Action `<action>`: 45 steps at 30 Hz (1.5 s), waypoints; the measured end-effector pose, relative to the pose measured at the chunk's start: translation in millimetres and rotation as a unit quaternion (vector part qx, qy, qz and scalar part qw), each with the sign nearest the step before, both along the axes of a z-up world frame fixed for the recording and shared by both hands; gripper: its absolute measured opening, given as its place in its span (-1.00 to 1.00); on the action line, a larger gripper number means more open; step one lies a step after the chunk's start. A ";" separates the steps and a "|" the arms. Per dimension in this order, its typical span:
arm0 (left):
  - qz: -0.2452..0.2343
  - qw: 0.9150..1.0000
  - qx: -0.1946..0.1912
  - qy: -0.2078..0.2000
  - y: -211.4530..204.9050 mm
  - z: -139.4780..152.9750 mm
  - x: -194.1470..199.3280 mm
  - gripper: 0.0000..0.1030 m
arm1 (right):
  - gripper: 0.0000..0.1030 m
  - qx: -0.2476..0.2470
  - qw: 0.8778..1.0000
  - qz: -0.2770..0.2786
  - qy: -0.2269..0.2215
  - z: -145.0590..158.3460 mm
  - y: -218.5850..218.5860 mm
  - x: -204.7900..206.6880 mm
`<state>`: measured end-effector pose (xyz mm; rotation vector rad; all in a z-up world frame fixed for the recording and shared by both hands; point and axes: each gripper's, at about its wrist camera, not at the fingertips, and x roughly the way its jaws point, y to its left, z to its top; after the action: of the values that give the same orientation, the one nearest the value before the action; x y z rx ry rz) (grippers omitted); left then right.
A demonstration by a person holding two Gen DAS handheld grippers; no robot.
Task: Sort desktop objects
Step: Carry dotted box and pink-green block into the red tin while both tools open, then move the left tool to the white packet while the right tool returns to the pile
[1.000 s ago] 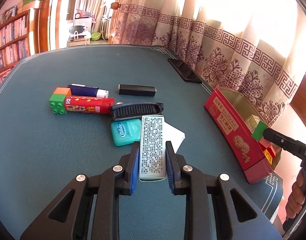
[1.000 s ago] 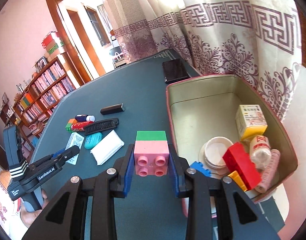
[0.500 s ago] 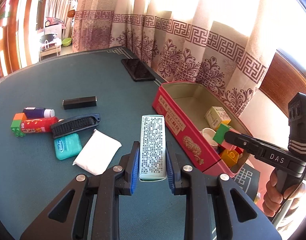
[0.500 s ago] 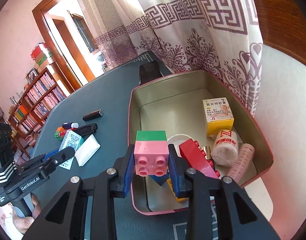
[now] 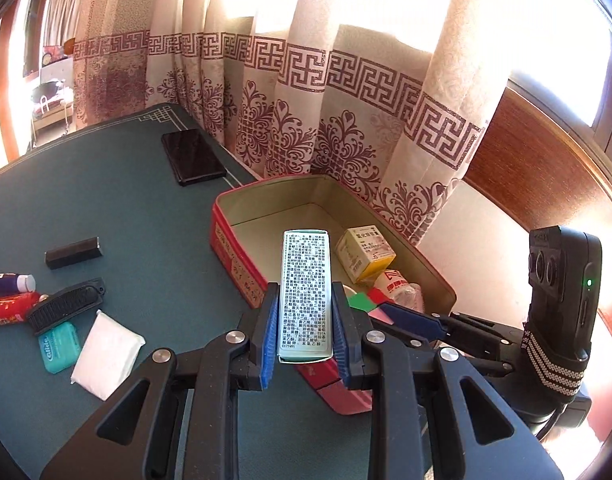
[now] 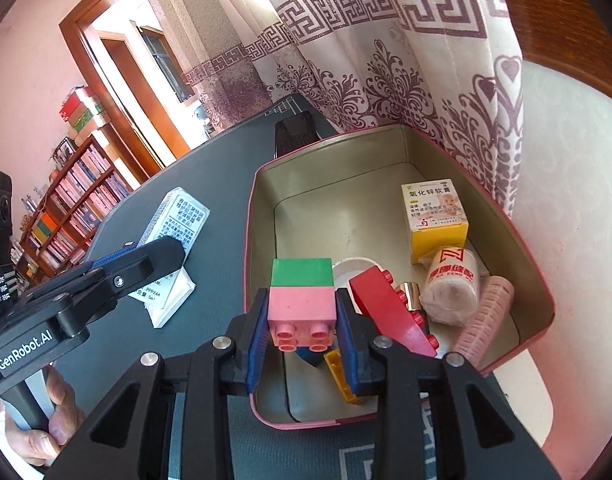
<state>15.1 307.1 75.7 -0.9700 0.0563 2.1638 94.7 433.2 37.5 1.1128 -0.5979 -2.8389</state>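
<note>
A dark green tabletop (image 5: 118, 208) runs up to patterned curtains (image 5: 346, 112), with a bookshelf (image 6: 66, 208) and a wooden doorway beyond; at the table's edge by the curtains sits an open red tin (image 5: 234, 256), its pale inside holding a yellow medicine box (image 6: 436, 216), a red brick (image 6: 386, 312), a white wrapped roll (image 6: 450, 284) and a pink ribbed tube (image 6: 486, 320). The left gripper (image 5: 305, 332) is clamped narrowly on a slim white printed box (image 5: 305, 292), its blue pads pressed against both long sides; the box stands out forward over the tin's near wall. The right gripper (image 6: 302, 328) is closed on a pink brick topped by a green brick (image 6: 302, 300), studs facing the camera, held above the near end of the tin's inside, just beside the red brick. Left on the table lie a black phone (image 5: 192, 156), a small black bar (image 5: 74, 253), a black comb-like case (image 5: 66, 308), a teal floss box (image 5: 60, 346), a white packet (image 5: 106, 354) and a red tube (image 5: 10, 309); a hand (image 6: 46, 428) grips the left gripper's handle at the lower left of the right wrist view.
</note>
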 end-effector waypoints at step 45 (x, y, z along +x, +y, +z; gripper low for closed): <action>0.104 0.989 -0.085 0.059 -32.3 -20.8 -11.5 0.21 | 0.59 0.028 1.000 -0.007 0.010 -0.6 -22.4 4.3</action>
<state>3.6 274.8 54.8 -0.9777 0.2072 2.4390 99.1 410.9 36.8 1.0898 -0.5291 -2.8920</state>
